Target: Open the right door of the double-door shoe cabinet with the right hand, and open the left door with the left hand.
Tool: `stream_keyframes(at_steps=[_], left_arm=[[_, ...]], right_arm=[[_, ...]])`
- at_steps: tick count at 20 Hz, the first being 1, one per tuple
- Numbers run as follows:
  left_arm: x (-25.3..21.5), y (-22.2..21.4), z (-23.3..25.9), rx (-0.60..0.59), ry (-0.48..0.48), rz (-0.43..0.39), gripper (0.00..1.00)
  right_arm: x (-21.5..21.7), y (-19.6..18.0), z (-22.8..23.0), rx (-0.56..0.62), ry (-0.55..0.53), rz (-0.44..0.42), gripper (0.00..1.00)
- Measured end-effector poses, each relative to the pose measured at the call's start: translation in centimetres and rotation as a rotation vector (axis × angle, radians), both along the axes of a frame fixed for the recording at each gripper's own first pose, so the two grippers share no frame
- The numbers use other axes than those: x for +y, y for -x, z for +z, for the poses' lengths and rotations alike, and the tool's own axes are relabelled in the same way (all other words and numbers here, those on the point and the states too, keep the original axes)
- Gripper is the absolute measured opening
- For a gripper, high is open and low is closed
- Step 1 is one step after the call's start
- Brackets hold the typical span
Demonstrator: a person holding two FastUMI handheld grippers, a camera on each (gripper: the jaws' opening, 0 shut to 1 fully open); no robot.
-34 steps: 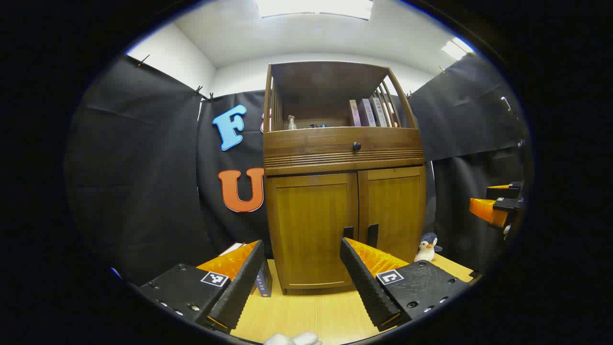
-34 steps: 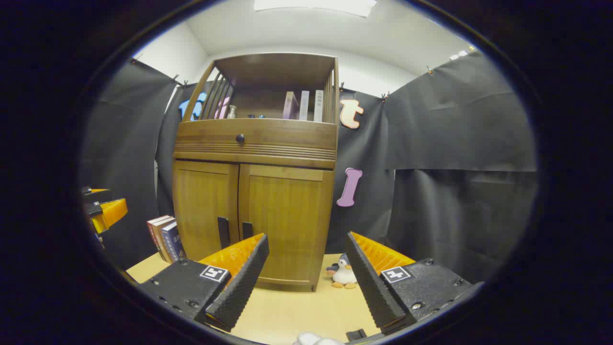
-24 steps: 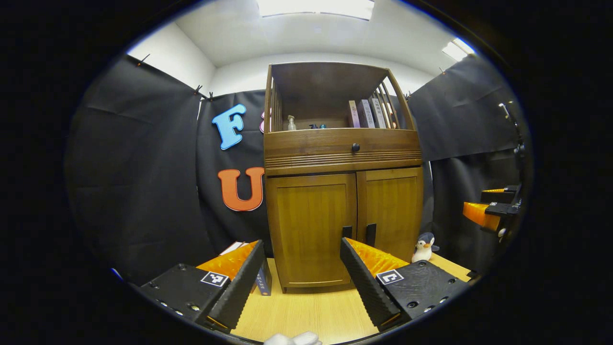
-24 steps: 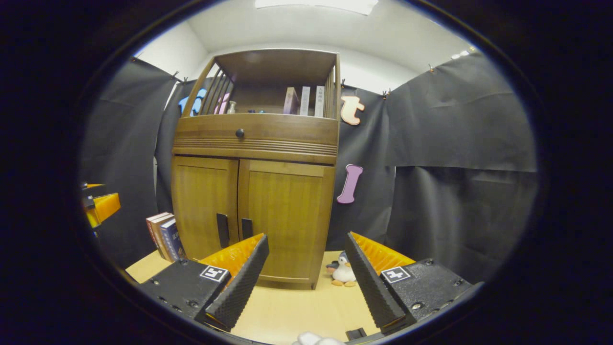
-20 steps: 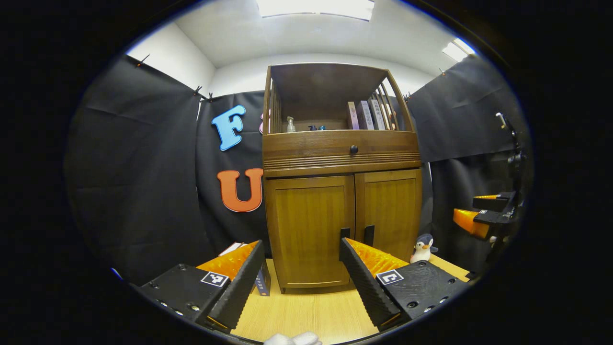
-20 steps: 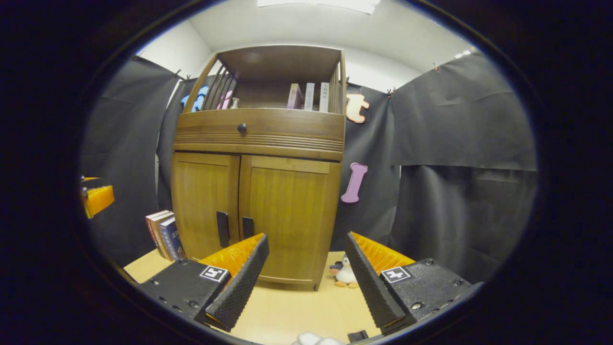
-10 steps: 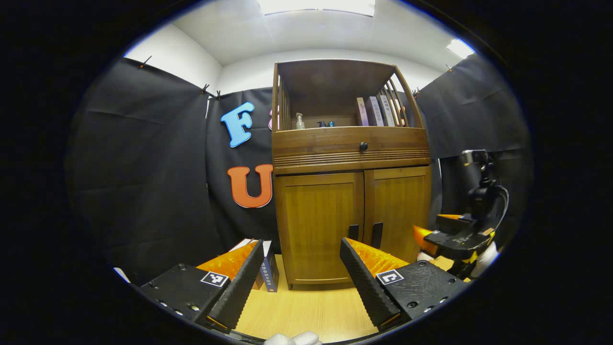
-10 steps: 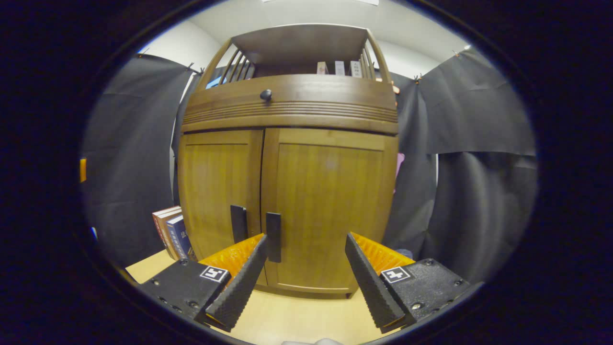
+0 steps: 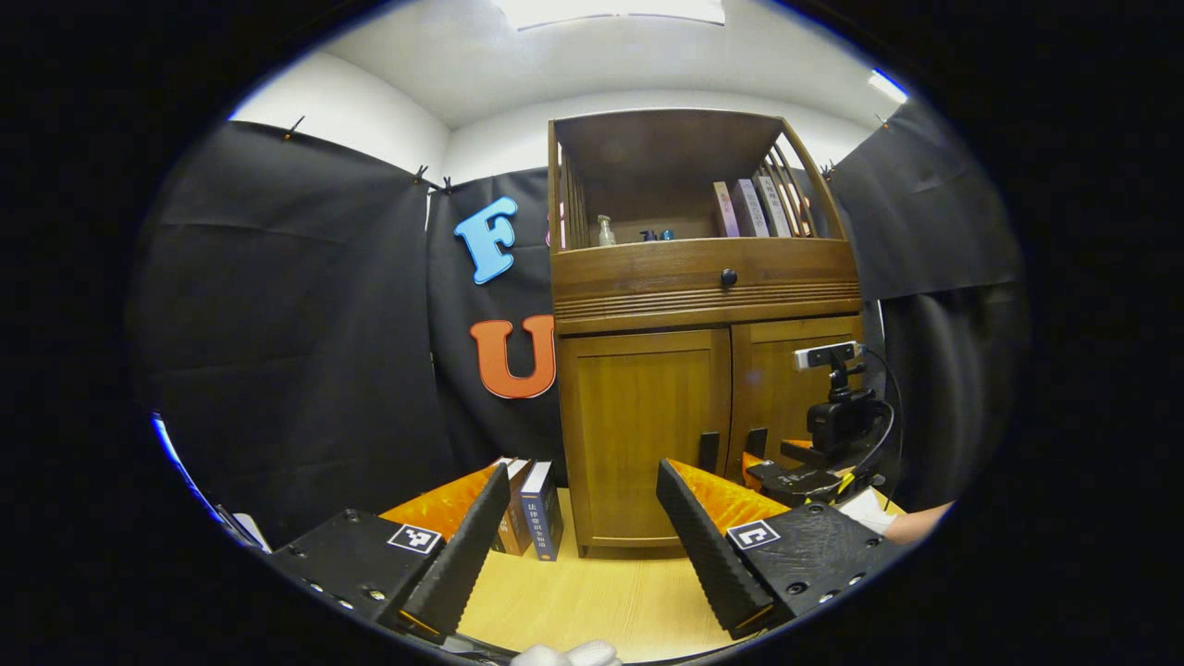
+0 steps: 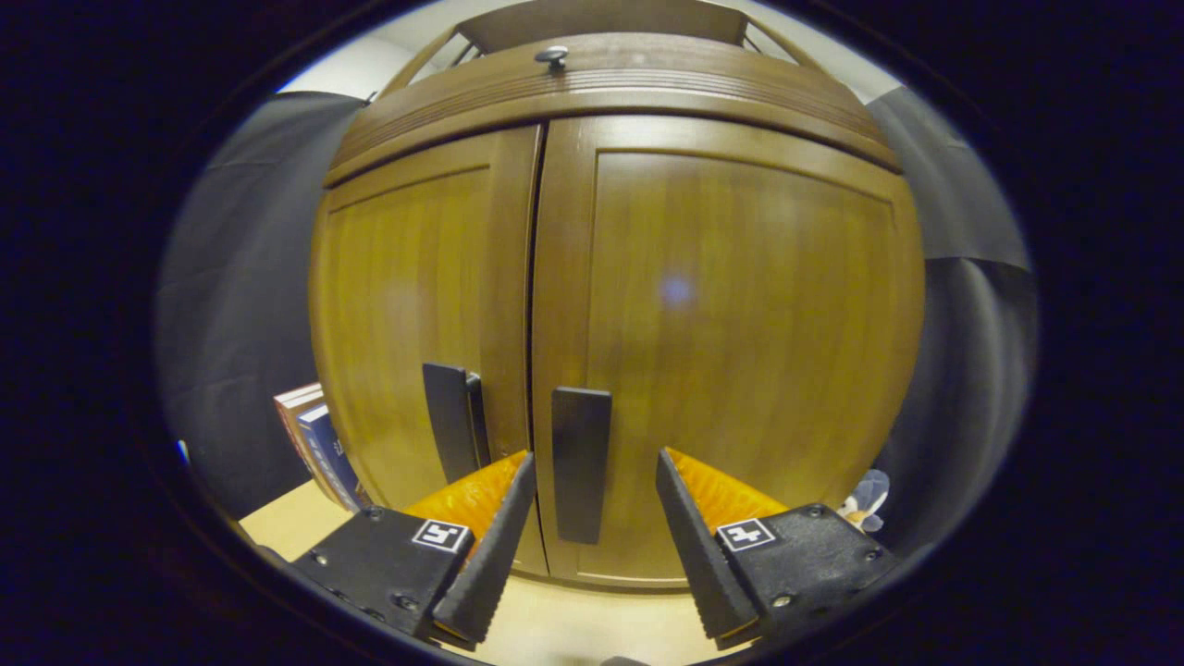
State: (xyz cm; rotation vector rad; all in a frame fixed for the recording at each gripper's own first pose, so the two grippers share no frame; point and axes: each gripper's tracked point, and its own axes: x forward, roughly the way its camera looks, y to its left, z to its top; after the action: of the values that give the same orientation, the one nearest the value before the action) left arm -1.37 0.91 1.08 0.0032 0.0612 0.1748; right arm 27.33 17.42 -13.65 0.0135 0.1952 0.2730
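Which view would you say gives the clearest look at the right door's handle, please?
The right gripper view: the right door's handle stands large and unblocked between the open tongs of the right gripper. In the left gripper view, the handle is small, with the right gripper partly across it.

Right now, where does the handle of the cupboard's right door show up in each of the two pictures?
Left gripper view: the right door handle is a small dark bar right of centre, low on the cabinet, just left of the right gripper.
Right gripper view: the right door handle stands large, low at centre, in line with the gap between that gripper's open fingers.
Shared landmark: the drawer knob.
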Motion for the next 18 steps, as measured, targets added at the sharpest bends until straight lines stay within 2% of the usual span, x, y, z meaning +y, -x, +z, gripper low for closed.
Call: stream_keyframes(at_steps=[3,7,13,18], left_arm=[[0.1,-0.1,-0.3,0.008,-0.005,0.017,0.96],[-0.1,0.1,-0.6,0.013,-0.008,0.020,0.96],[-0.2,1.2,-0.8,0.006,-0.008,0.000,0.96],[0.1,2.4,-1.1,0.006,-0.015,-0.022,0.96]], right_arm=[[0.5,-1.8,-1.2,0.037,0.004,-0.005,0.75],[1.3,-2.4,-1.8,0.072,-0.049,0.000,0.39],[1.1,-1.4,-1.9,0.098,-0.046,0.045,0.33],[-0.4,2.5,-2.0,0.085,-0.021,0.070,0.32]])
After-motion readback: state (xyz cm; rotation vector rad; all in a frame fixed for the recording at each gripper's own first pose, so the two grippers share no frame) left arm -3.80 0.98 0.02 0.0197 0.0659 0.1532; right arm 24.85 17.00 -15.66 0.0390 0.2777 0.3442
